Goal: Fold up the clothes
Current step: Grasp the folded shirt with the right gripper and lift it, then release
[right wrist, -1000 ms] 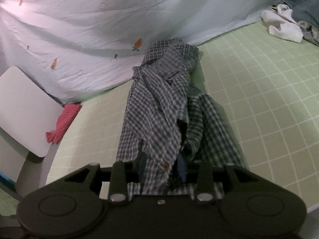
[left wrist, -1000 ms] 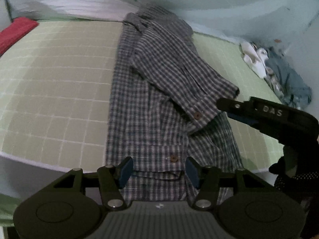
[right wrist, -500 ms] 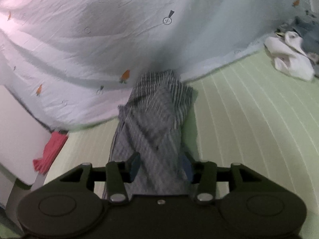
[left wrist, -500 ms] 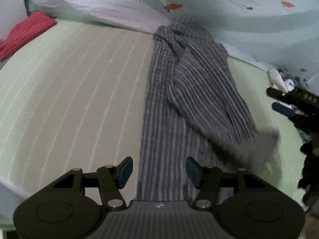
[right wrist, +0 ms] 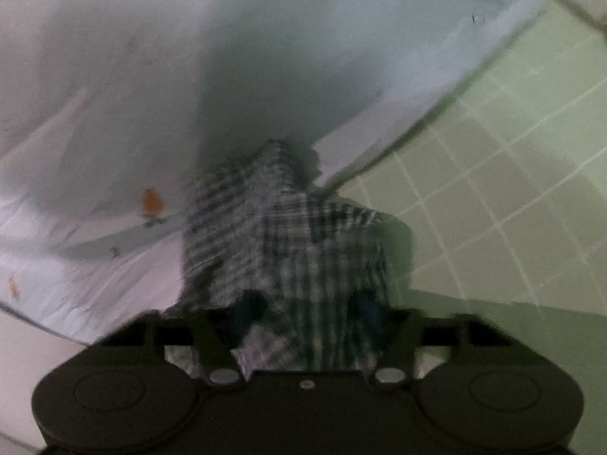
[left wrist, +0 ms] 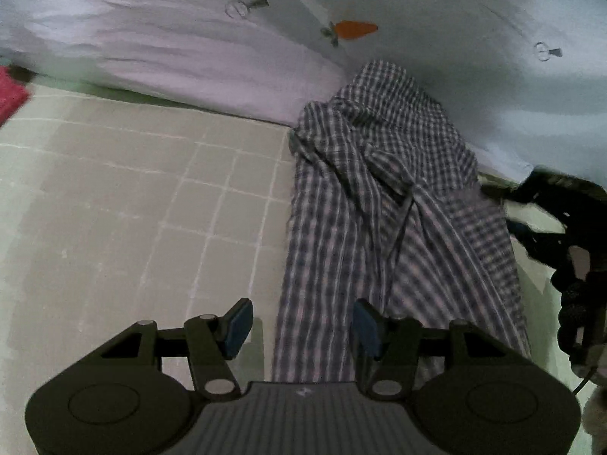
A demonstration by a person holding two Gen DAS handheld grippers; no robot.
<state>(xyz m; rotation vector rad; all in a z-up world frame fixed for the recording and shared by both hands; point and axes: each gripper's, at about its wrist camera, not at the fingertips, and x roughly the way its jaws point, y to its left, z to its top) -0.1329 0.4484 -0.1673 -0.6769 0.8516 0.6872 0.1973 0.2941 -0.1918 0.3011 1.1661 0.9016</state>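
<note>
The plaid shirt (left wrist: 379, 208) lies in a long narrow strip on the bed (left wrist: 132, 208), running from the near edge to the far side, where its collar end butts against a white sheet (left wrist: 189, 49) printed with a carrot (left wrist: 354, 29). That draped sheet closes off the whole far side. Left of the shirt the green grid cover is bare and wide, up to a red cloth (left wrist: 9, 91) at the far left edge; in the right wrist view more bare cover (right wrist: 512, 189) spreads right of the shirt (right wrist: 284, 227). The left hand-held gripper (left wrist: 301, 328) points steeply down over the shirt's left edge near its near end, its blue pads well apart and gripping nothing, with cloth under the gap and beneath the right finger. The right hand-held gripper (right wrist: 307, 305) tilts down over the shirt's far part, close to the sheet. The picture is blurred, but its pads show apart, with bunched plaid cloth between them; whether they touch the cloth I cannot tell.
</note>
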